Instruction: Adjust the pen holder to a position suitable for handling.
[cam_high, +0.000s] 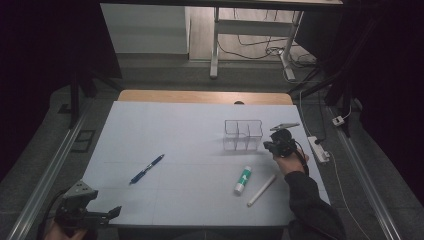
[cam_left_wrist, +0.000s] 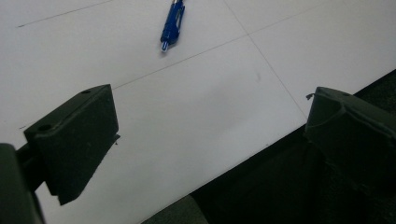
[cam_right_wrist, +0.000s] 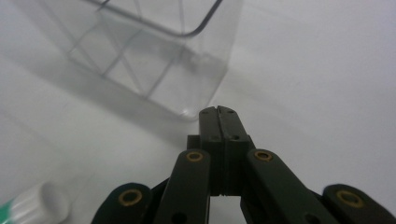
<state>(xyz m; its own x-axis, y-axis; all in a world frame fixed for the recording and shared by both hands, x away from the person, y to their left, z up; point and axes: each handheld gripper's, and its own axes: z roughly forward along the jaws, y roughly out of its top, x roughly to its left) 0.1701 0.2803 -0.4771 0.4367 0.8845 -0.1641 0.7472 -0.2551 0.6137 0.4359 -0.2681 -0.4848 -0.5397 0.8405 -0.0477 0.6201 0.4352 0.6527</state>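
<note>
The right gripper (cam_right_wrist: 218, 112) has its 2 jaws clenched together with nothing between them, their tips just short of the lower corner of the clear plastic organizer (cam_right_wrist: 154, 60). The right gripper view shows the box's thin see-through walls, inner dividers and rounded rim; the high view shows the organizer (cam_high: 243, 135) standing upright on the white sheet (cam_high: 190, 130), with the right gripper (cam_high: 278, 146) just beside its right end. The left gripper (cam_left_wrist: 210, 135) hangs released, its 2 blocky matte black jaws wide apart over the sheet's near edge. Ahead of it lies a glossy blue pen (cam_left_wrist: 172, 25). A glue stick (cam_high: 243, 180) with a green label and a white rod (cam_high: 261, 190) lie near the right forearm.
</note>
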